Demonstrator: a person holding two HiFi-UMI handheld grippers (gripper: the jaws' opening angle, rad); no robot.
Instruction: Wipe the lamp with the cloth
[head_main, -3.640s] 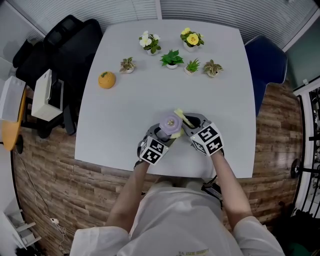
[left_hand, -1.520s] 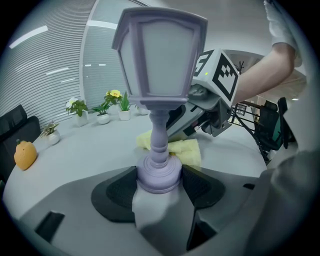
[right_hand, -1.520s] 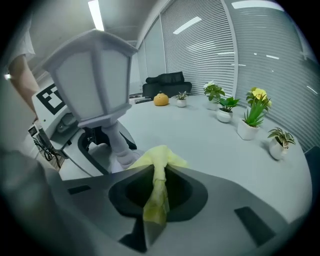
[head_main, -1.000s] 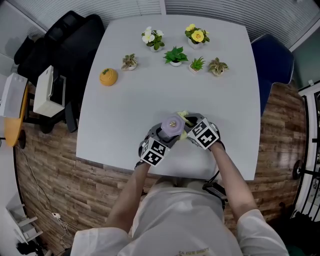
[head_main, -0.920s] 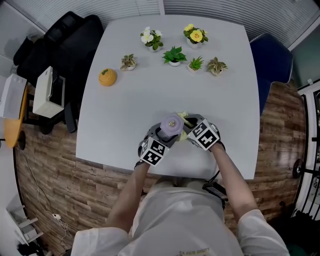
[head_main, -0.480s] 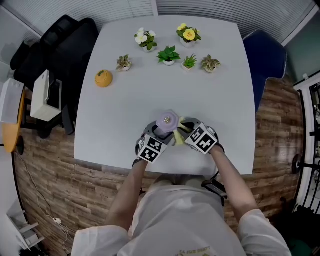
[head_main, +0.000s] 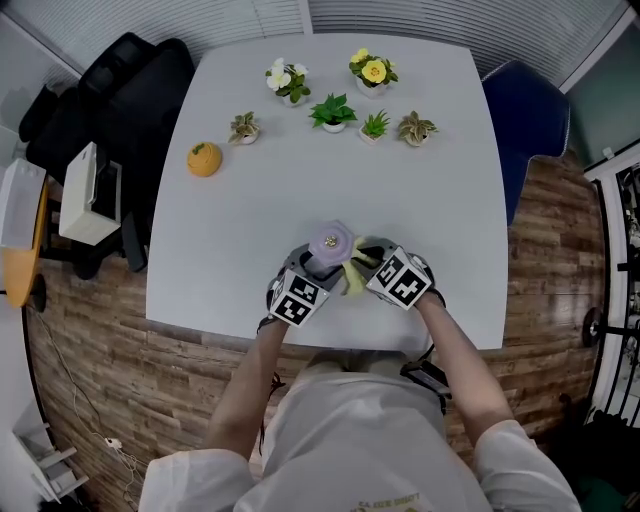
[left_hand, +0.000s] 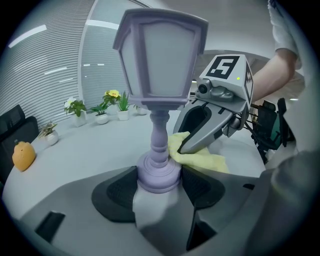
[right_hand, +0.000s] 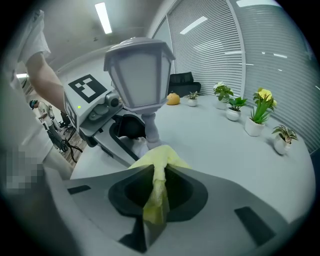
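A small lilac lantern lamp (head_main: 331, 243) stands upright near the table's front edge. My left gripper (left_hand: 158, 192) is shut on the lamp's round base (left_hand: 158, 174), and the lamp head (left_hand: 160, 55) rises above it. My right gripper (right_hand: 156, 192) is shut on a yellow cloth (right_hand: 157, 172), whose bunched front end lies against the lamp's stem (right_hand: 151, 131) low down, close to the base. In the head view the cloth (head_main: 354, 275) shows between the two marker cubes, with the right gripper (head_main: 372, 262) just right of the lamp.
Several small potted plants (head_main: 335, 110) line the table's far side, with an orange pumpkin figure (head_main: 203, 159) at the far left. A black chair (head_main: 110, 95) and a white box (head_main: 82, 195) stand left of the table (head_main: 440, 200); a blue chair (head_main: 525, 110) stands right.
The right gripper and the cloth have slid from beside the lamp's far side toward me, down along its right side. The left gripper and lamp stayed where they were.
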